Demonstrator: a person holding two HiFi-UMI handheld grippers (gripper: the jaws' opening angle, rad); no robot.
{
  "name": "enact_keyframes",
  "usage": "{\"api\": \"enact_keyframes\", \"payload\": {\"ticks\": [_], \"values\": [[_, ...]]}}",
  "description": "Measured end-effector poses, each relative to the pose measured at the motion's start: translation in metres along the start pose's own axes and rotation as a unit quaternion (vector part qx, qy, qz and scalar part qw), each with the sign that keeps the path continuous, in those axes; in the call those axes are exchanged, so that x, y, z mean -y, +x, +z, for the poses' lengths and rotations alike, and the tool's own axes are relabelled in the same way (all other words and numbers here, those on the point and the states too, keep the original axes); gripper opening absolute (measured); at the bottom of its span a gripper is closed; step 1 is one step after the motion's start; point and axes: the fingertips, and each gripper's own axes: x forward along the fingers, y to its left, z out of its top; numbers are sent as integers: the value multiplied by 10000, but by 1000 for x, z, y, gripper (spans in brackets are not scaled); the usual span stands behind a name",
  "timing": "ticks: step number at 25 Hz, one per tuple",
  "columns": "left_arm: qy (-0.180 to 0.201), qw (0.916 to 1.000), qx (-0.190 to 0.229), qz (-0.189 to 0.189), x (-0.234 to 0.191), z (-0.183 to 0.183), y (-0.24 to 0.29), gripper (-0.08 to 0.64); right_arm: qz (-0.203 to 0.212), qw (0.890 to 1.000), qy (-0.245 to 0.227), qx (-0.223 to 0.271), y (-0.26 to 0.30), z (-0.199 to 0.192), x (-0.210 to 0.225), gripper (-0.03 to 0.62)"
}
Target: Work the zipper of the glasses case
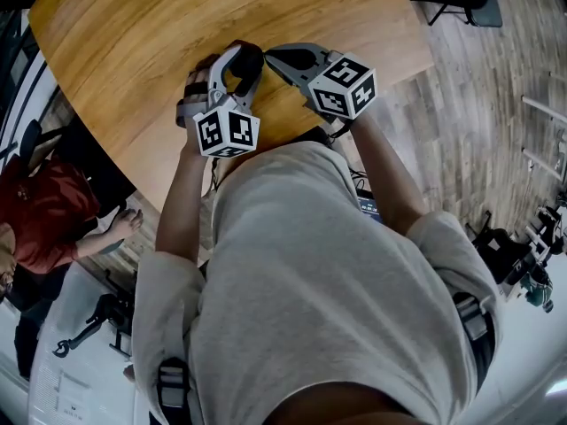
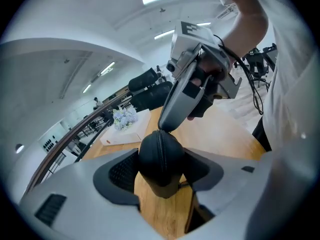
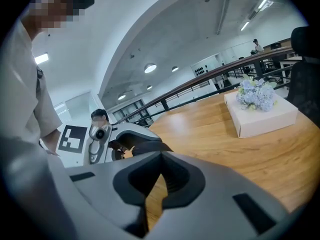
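My left gripper (image 2: 160, 176) clamps the glasses case (image 2: 160, 159). My right gripper (image 3: 159, 155), clenched, meets the zipper (image 2: 159, 146) end. Next step, as I judge it: pull steadily along the seam.

The black oval glasses case (image 2: 159, 151) has a matt, finely grained shell that looks like cloth, with a zipper seam (image 2: 160, 143) running over its end. The pale grey left gripper (image 2: 160, 176) and right gripper (image 3: 160, 156) look like smooth matt plastic, with darker ribbed pads (image 2: 122, 171). The round orange-brown wooden table (image 1: 133, 42) shows grain under a soft sheen, and the white rectangular box (image 3: 260, 116) looks like matt card.
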Motion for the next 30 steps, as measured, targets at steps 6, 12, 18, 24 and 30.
{"api": "enact_keyframes", "payload": {"ticks": [6,12,18,24,30], "values": [[-402,9976,-559,6,2,-17,14,272,-262,9991,-277,-163,8,-7,-4,25],[-488,9972,-559,-58,3,-16,19,270,-351,9975,-553,-263,6,-6,-9,25],[-486,9970,-596,-35,0,-18,24,270,-167,9973,-669,-246,13,-2,-24,25],[-453,9972,-587,-55,1,-16,23,270,101,9965,-742,-371,18,-4,-36,25],[-405,9977,-531,-109,2,-11,24,270,499,9969,-388,-467,22,-6,-43,25]]}}
